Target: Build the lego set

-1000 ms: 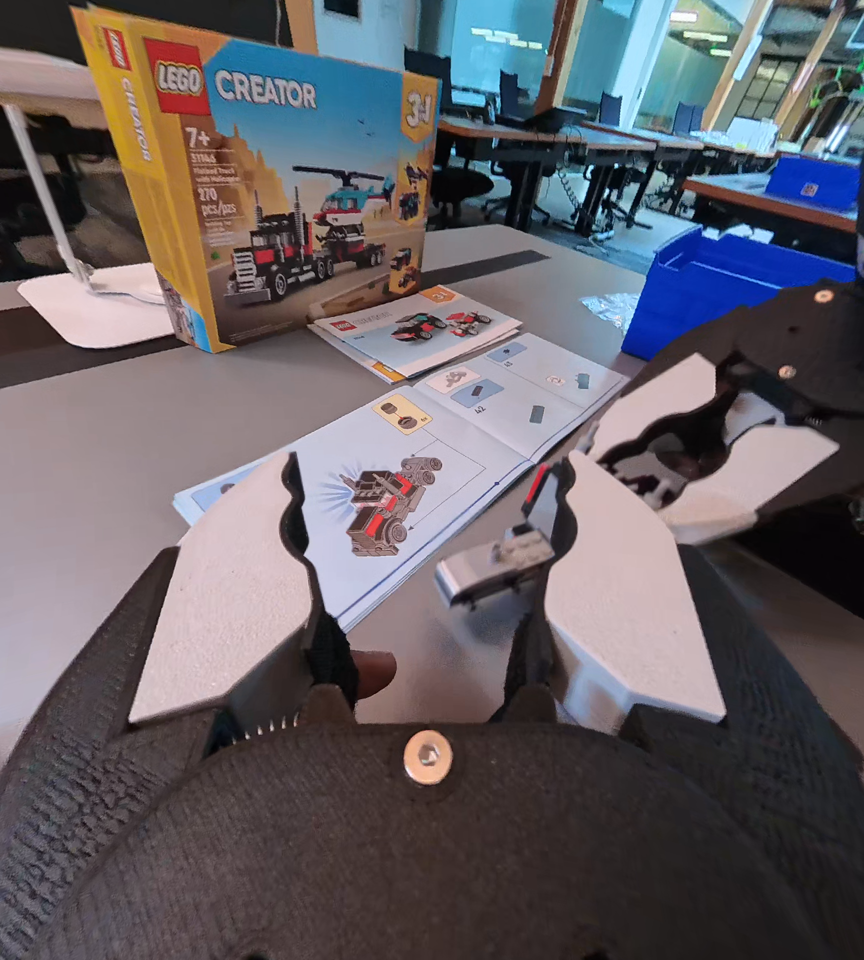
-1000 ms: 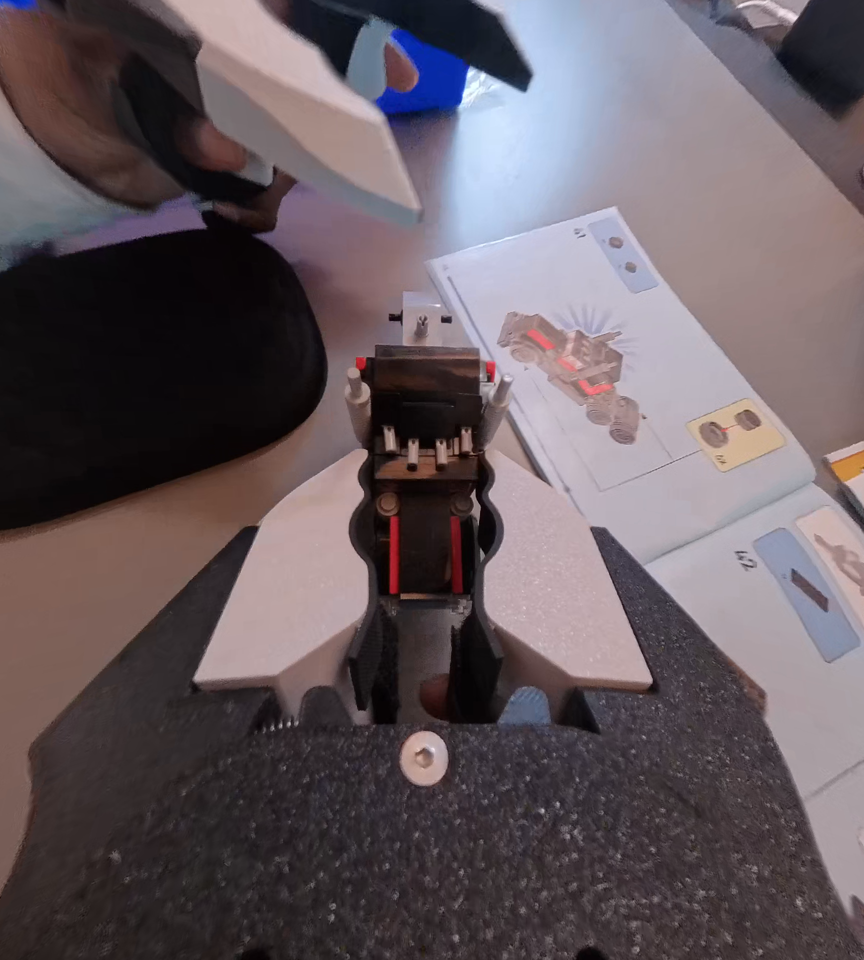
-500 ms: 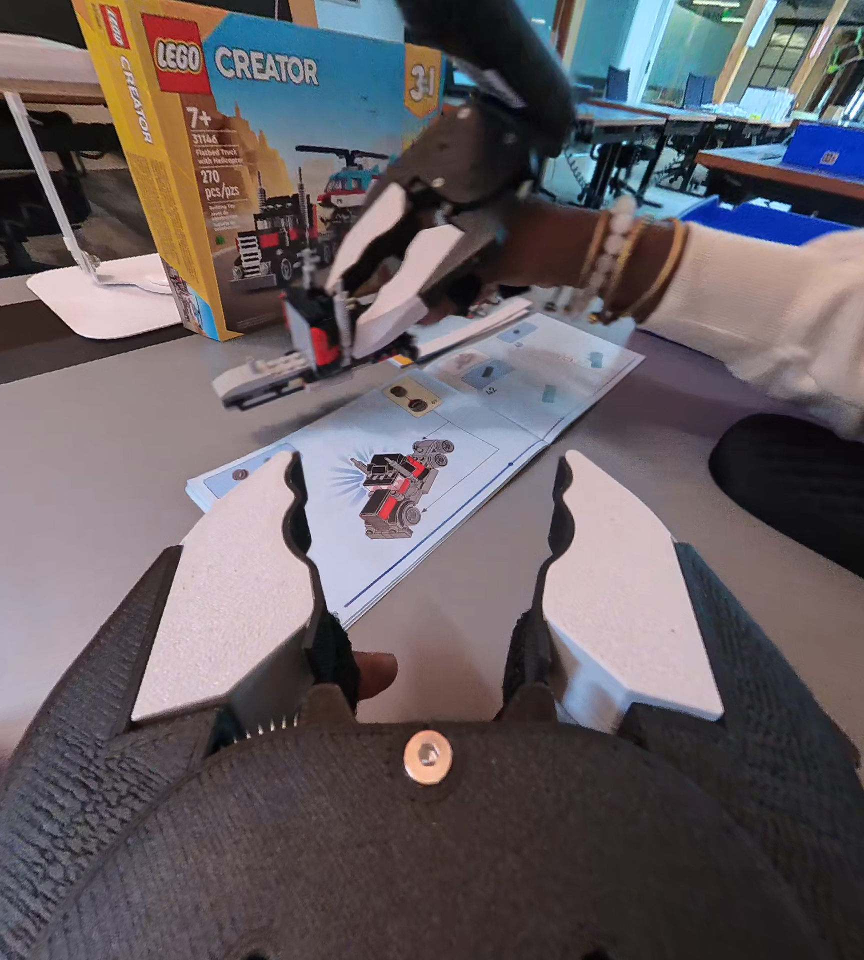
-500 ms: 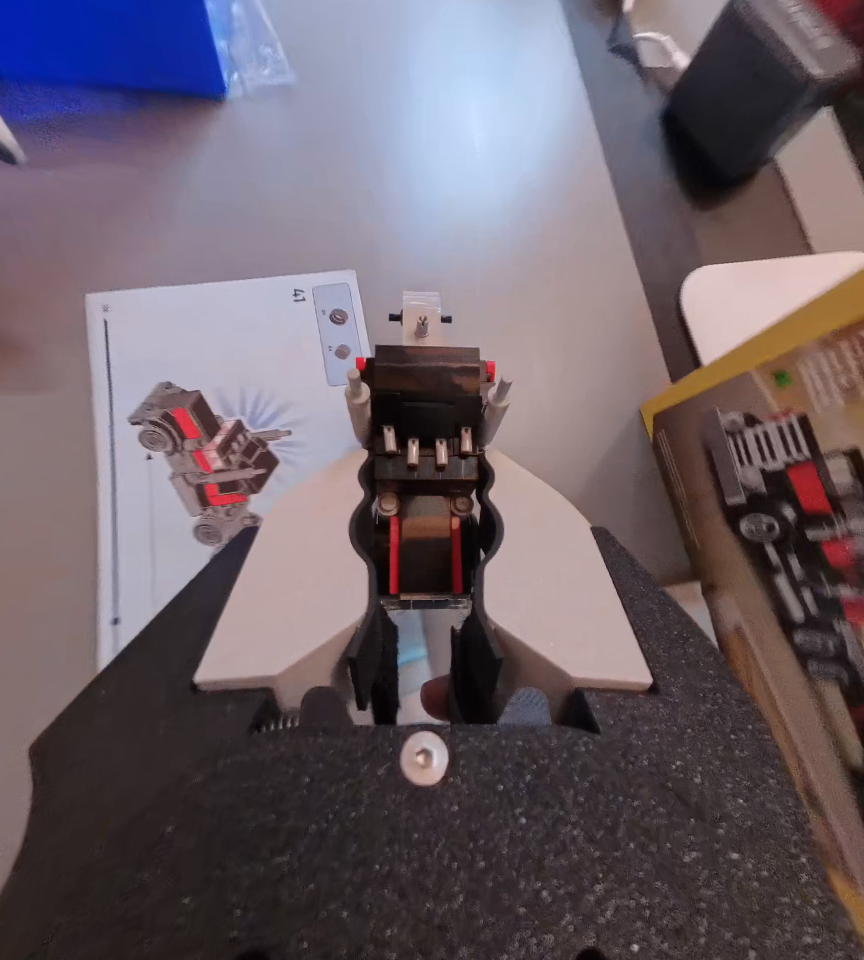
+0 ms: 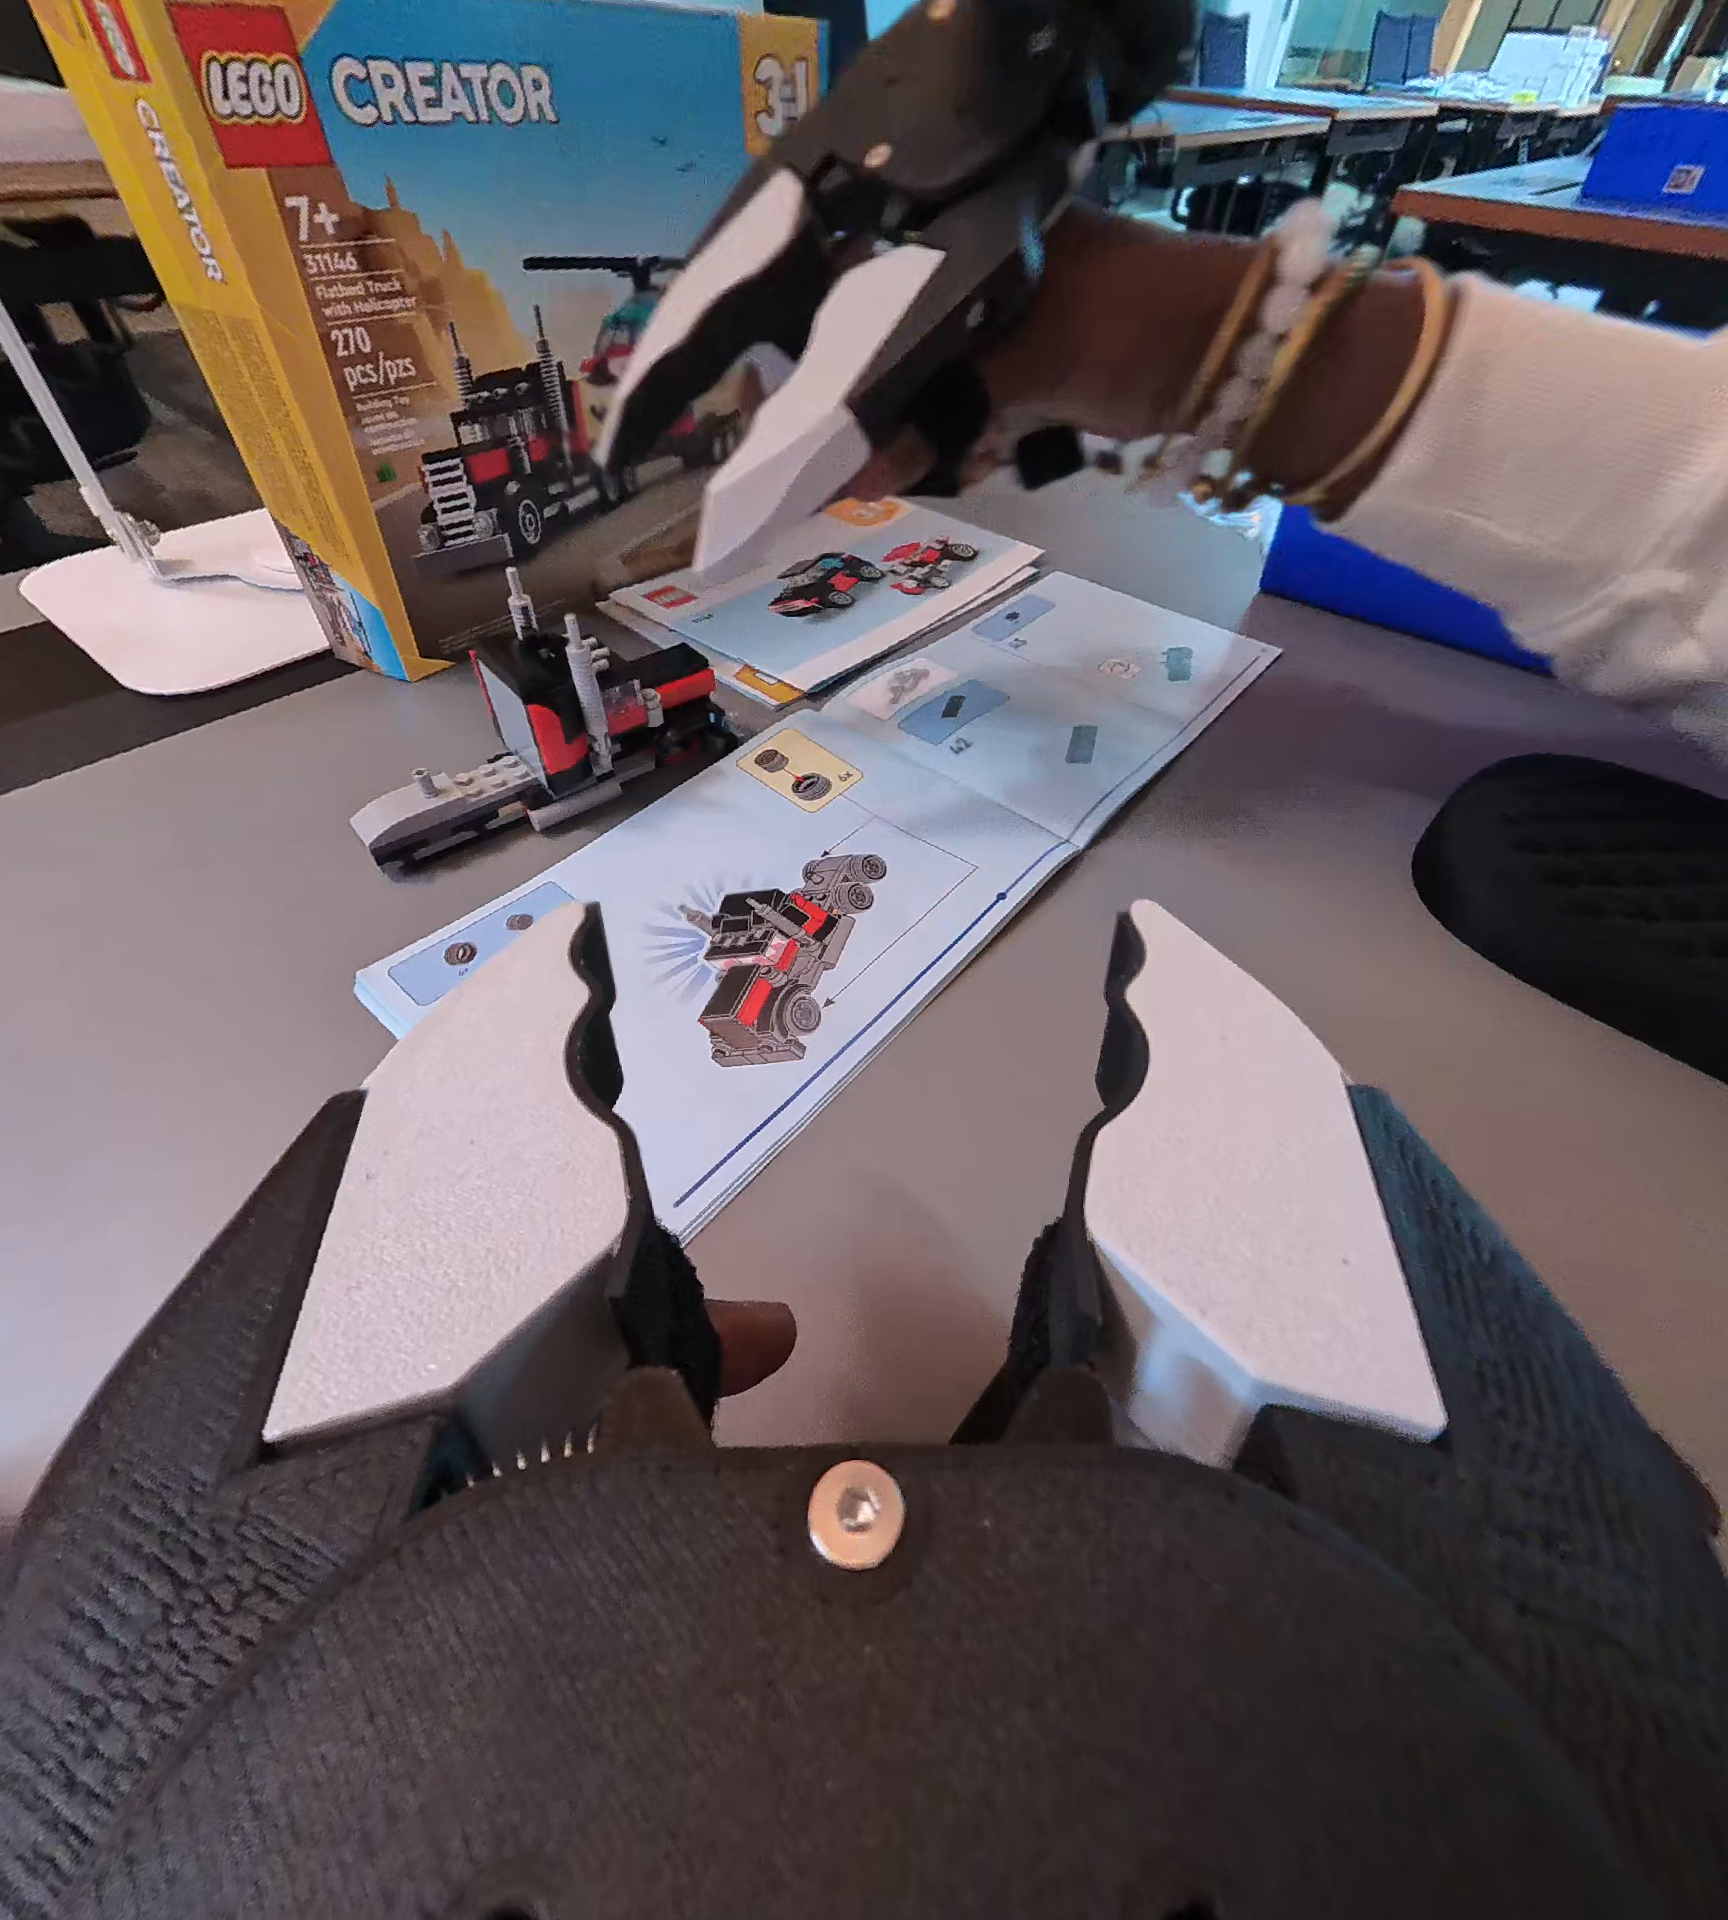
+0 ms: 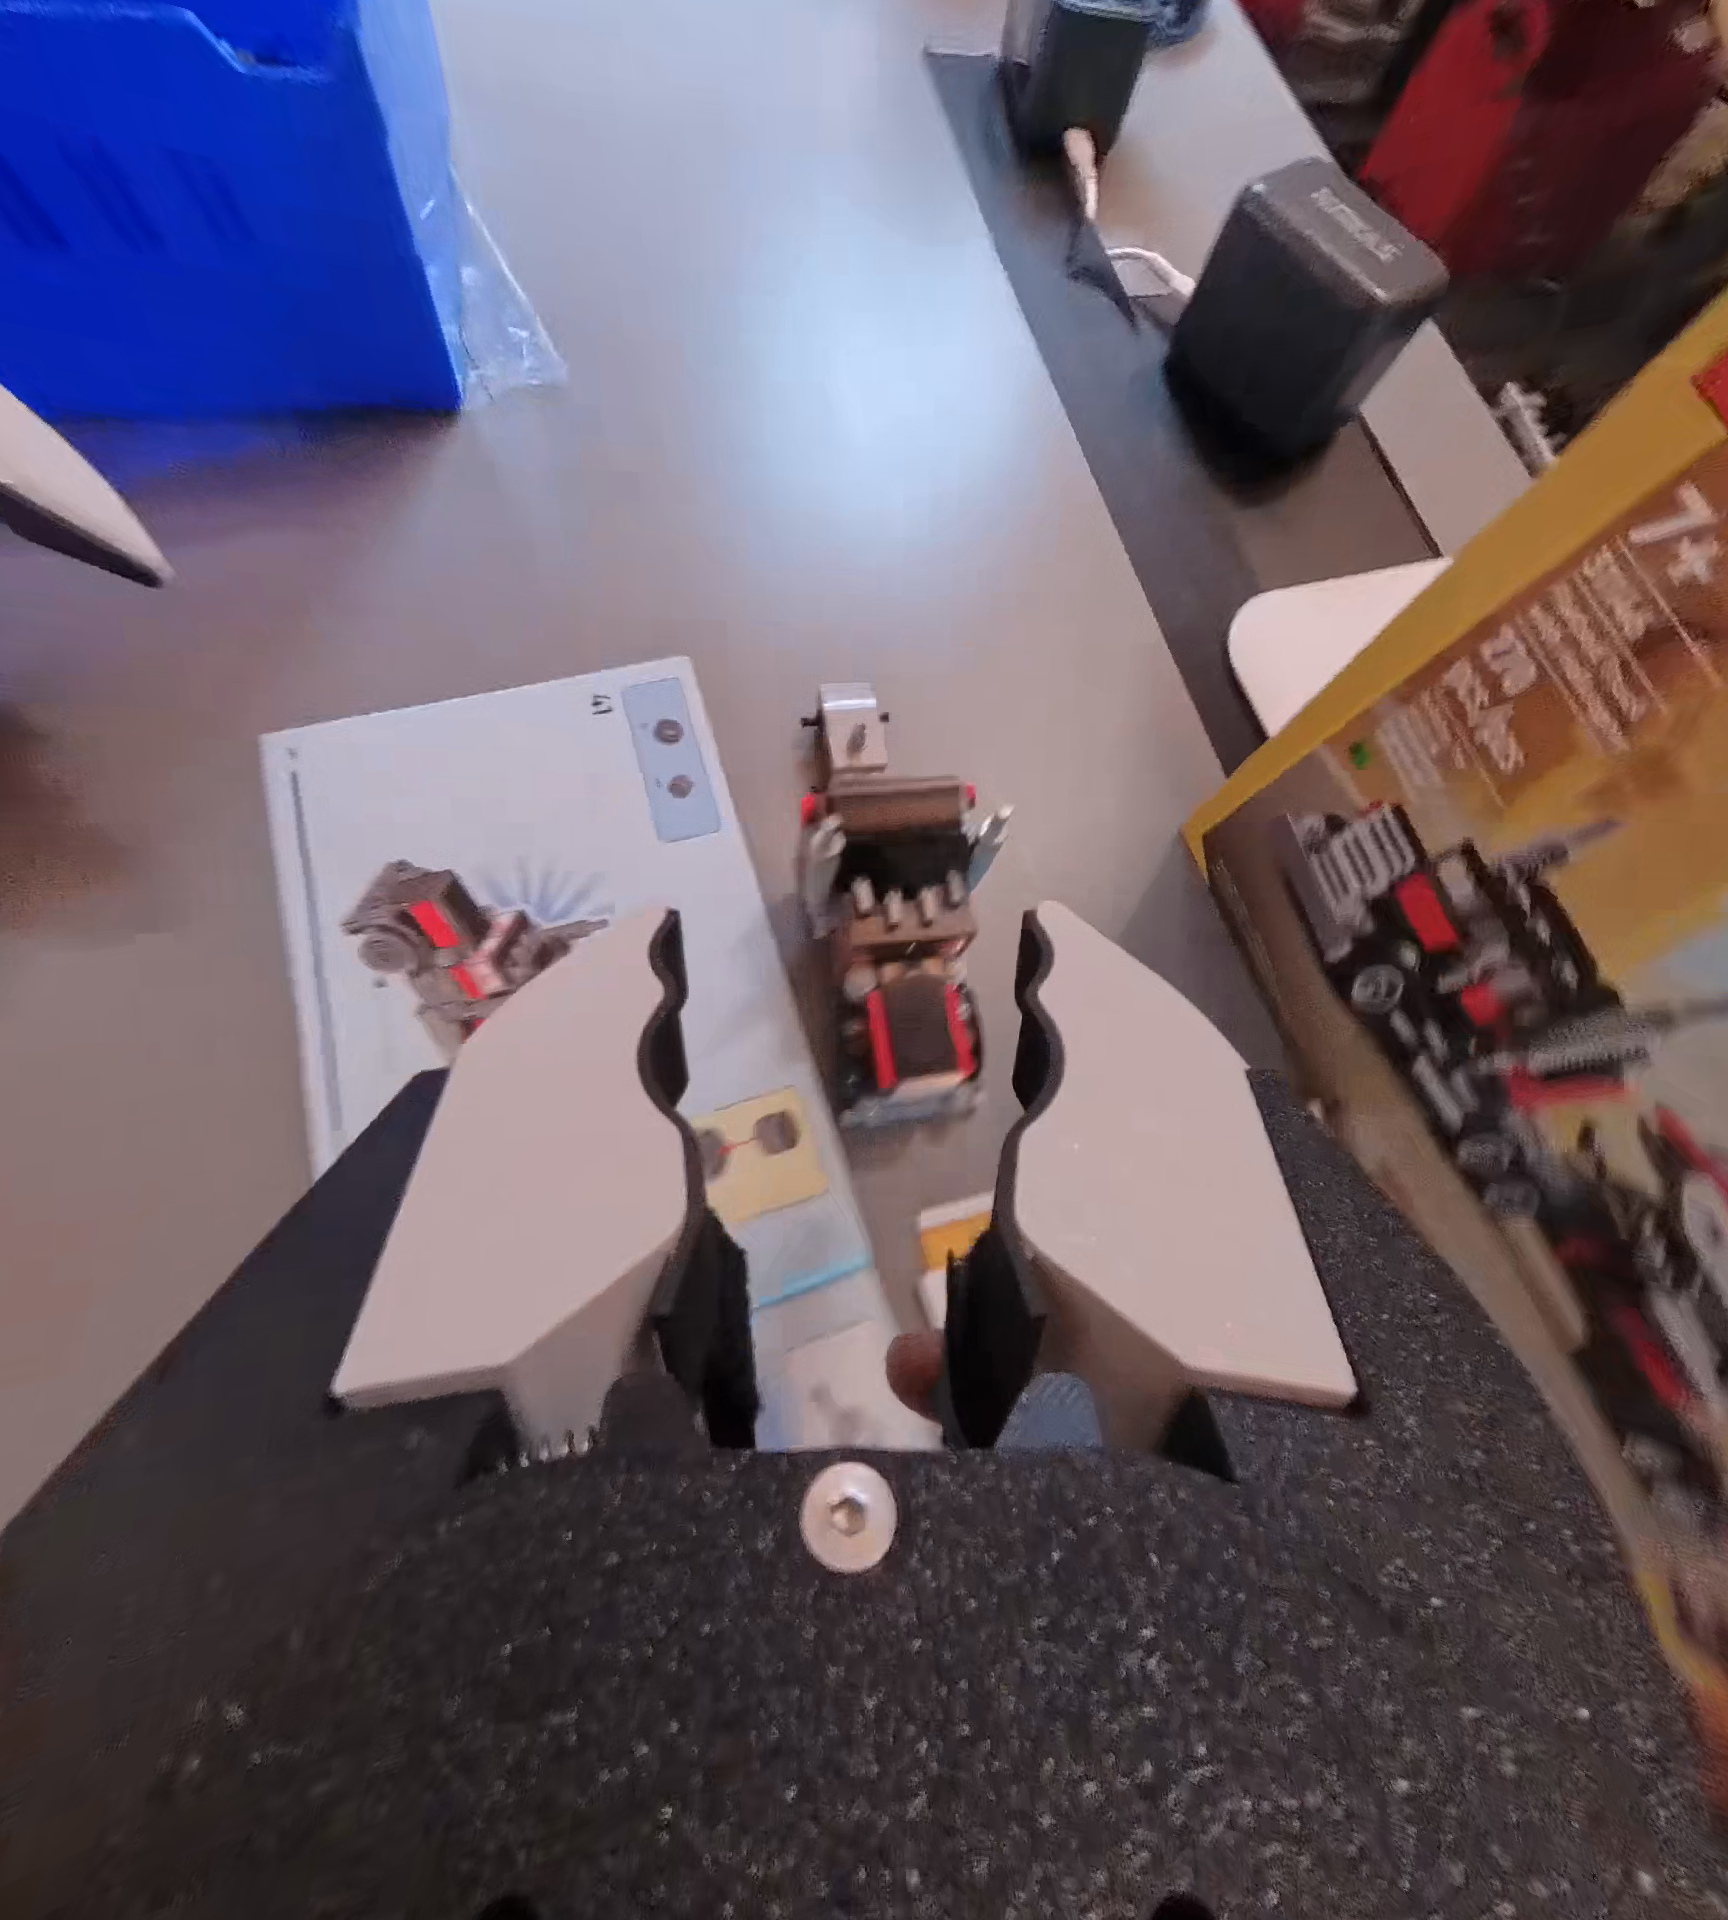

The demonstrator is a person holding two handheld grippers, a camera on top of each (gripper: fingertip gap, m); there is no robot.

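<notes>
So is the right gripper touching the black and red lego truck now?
Apart. In the left wrist view the right gripper is open in the air above the black and red lego truck, which stands alone on the grey table.

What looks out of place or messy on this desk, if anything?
Nothing looks spilled or broken. The half-built truck stands upright on the grey desk between the box and the open booklet, but it has no wheels yet. Both tongs, left and right, are open and empty.
</notes>
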